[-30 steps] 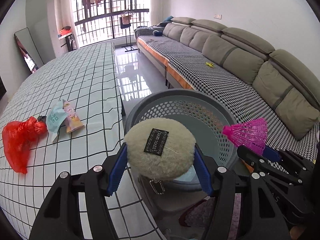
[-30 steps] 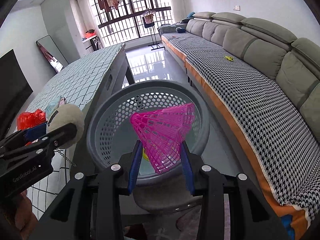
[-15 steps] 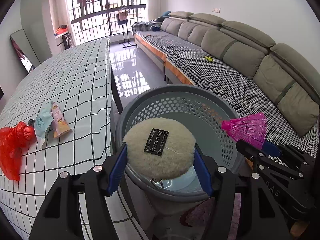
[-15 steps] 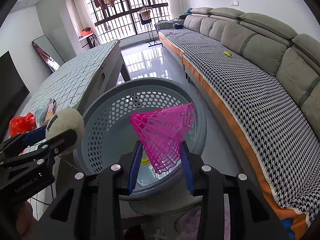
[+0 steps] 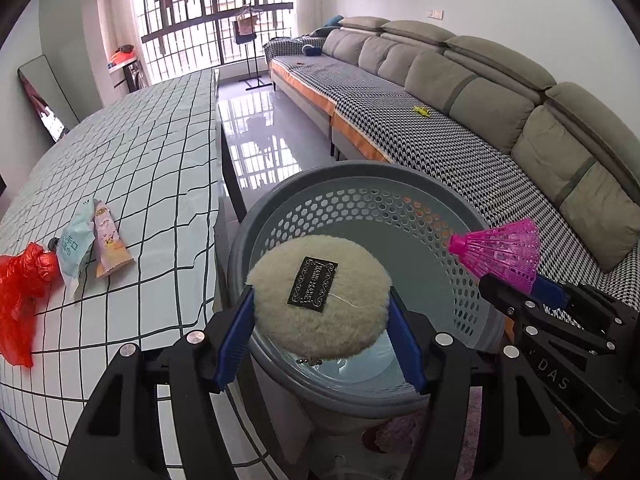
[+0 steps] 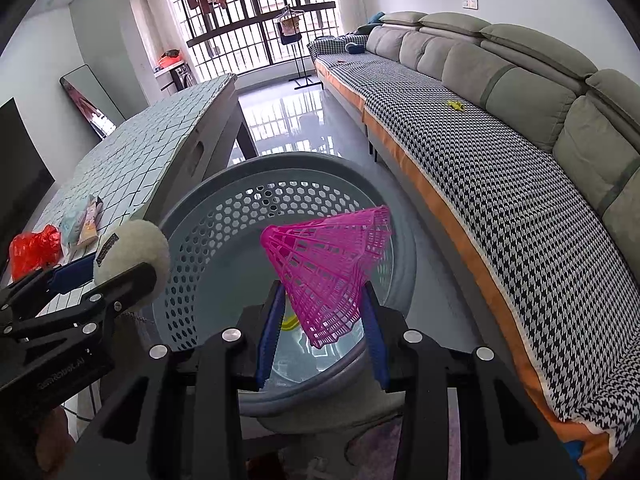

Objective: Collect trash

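Mid-task: left gripper (image 5: 320, 332) jaws clamp a round cream fleece puff with a black label (image 5: 318, 298) between the blue pads; right gripper (image 6: 322, 334) jaws pinch the skirt of a pink plastic shuttlecock (image 6: 328, 270), nose leftward. Both items hang over the grey perforated plastic basket (image 5: 452, 208), just beyond the jaws, not yet dropped. Something yellow shows inside it. To the left of the left jaws, on the checked tablecloth (image 5: 152, 168): a crumpled red plastic bag (image 5: 20, 288) and two pale snack wrappers (image 5: 92, 244), probably next

Fluffy cream puff (image 5: 320, 300); pink plastic mesh shuttlecock (image 6: 328, 272); perforated grey plastic basket (image 5: 400, 208), smooth. Glossy floor (image 5: 272, 136), cloth sofa (image 5: 460, 140), crinkly red bag (image 5: 20, 292).
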